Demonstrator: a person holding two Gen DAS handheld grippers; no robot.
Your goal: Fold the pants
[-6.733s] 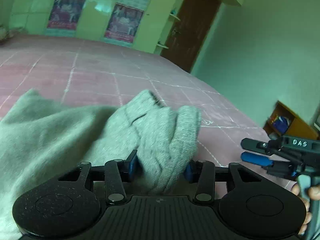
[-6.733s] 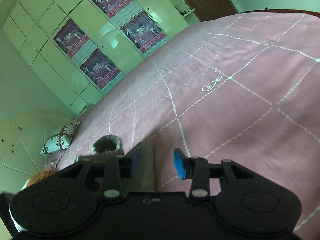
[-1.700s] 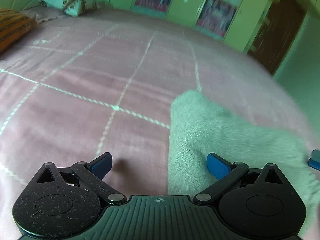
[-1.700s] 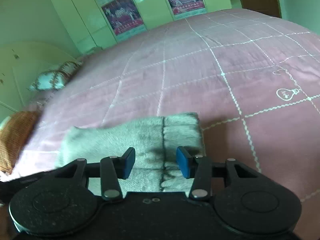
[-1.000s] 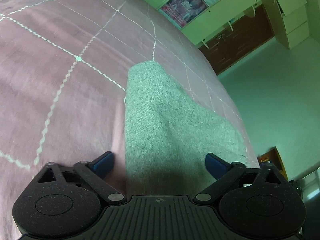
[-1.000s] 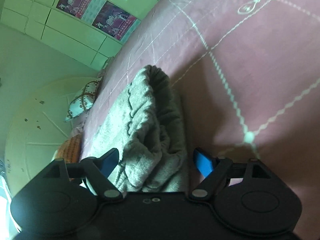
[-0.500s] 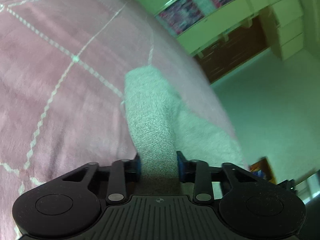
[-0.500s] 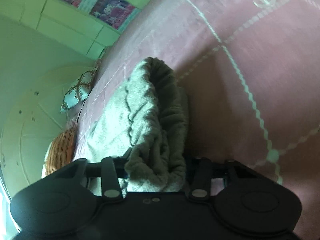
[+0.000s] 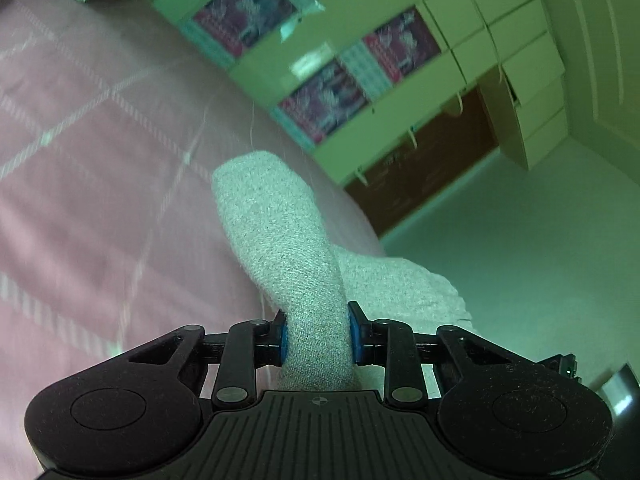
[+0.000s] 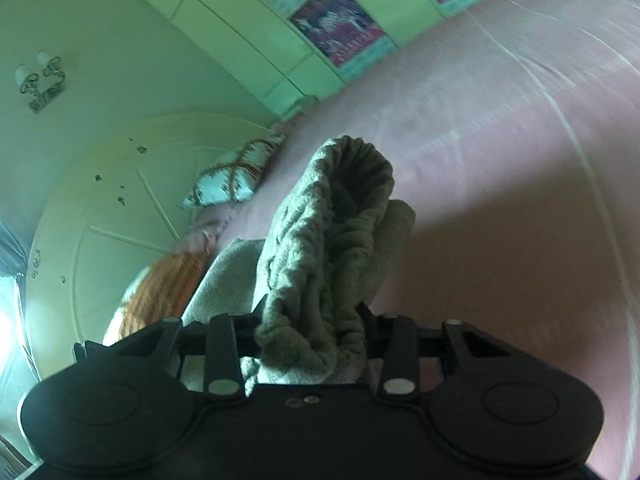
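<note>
Left gripper (image 9: 317, 338): blue pads (image 9: 282, 338) pinch a bunched roll of the grey knit pants (image 9: 280, 240); jaws have just been closing, fabric between them, pressed from both sides. From the grip the roll arches forward and away, its rounded far end over the pink bedspread (image 9: 80, 200), which carries a pale grid pattern. More of the same grey cloth spreads to the right of the roll, lower, toward the bed edge. Right gripper (image 10: 312, 328): jaws have just been closing too, clamped on a thick wad of the pants (image 10: 340, 232) with a gathered, ribbed edge; the pads themselves are hidden by fabric spilling over them. The wad stands up ahead of the fingers, its open, puckered end at top. A flatter stretch of grey cloth lies to the left, below the wad. Background: pale green wardrobe doors with posters (image 9: 320, 100), patterned pillow (image 10: 228, 176) by the cream headboard (image 10: 112, 208), orange cloth (image 10: 160, 292) beside it. Both views motion-blurred at the bed surface
</note>
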